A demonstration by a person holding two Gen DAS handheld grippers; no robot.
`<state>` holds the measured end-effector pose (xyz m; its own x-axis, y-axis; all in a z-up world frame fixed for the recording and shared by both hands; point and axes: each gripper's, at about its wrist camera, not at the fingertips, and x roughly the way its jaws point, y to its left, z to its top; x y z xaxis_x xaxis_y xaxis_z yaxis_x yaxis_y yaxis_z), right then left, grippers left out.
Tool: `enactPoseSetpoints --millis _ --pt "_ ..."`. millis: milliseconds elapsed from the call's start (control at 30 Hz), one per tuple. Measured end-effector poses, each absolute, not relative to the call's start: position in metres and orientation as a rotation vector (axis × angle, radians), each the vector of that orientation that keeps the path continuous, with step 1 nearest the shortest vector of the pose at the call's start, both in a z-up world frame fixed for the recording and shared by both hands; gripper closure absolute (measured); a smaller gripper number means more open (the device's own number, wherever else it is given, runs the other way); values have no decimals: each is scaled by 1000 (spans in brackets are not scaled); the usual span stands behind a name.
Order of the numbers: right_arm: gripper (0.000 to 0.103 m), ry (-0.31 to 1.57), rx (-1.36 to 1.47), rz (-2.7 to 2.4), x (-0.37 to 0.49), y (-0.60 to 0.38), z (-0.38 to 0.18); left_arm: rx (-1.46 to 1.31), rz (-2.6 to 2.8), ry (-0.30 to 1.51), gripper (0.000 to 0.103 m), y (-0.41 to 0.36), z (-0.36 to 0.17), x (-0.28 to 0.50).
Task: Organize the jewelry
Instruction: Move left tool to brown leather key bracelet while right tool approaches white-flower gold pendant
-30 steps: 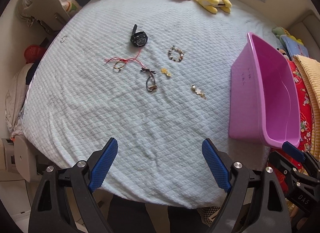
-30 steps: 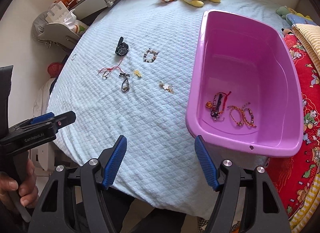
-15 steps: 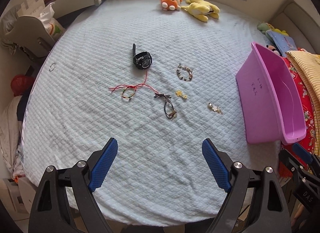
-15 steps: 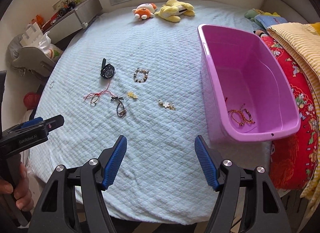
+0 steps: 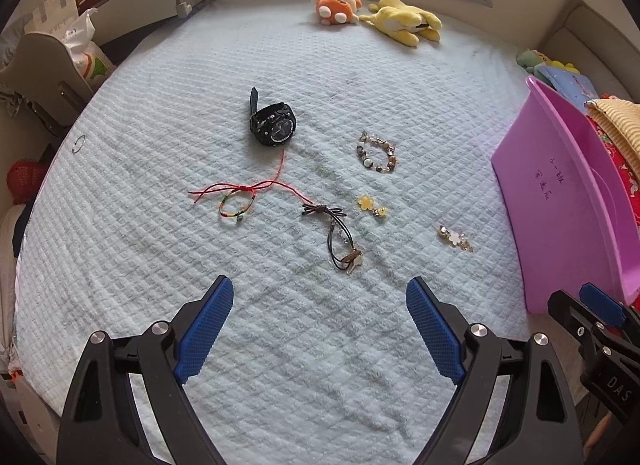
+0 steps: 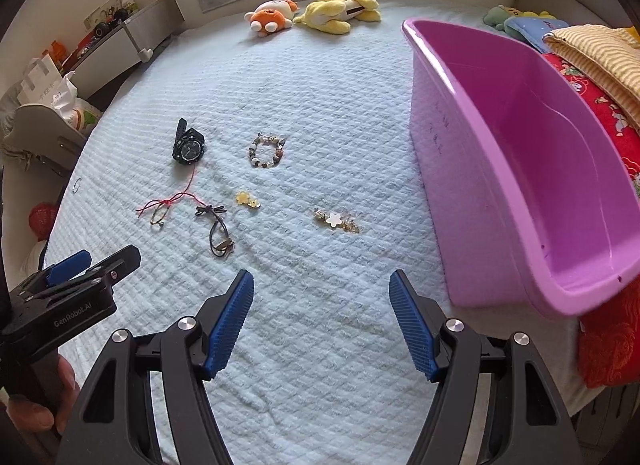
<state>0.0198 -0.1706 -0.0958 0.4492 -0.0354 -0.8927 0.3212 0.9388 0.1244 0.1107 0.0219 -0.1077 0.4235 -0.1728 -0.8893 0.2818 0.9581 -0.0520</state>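
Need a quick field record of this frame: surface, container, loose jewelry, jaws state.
surface: light blue quilted bedspread
container: pink tub, at the bedspread's right edge
loose jewelry: black watch; beaded bracelet; red string bracelet; black cord bracelet; yellow flower charm; white flower clip
left gripper: jaws open, nothing between them
right gripper: jaws open, nothing between them
background: two plush toys at the far edge

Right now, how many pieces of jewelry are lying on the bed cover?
7: watch, beaded bracelet, red-string bracelet, black cord, yellow flower charm, white flower clip, small ring near the left edge.
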Motion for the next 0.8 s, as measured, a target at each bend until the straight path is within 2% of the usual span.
enactPoseSetpoints --millis 400,800 --pt "36 1038 210 -149 68 -188 -198 99 -225 1018 16 -14 -192 138" --pt "36 999 144 -125 95 -202 -234 105 -202 991 16 -28 -227 152"
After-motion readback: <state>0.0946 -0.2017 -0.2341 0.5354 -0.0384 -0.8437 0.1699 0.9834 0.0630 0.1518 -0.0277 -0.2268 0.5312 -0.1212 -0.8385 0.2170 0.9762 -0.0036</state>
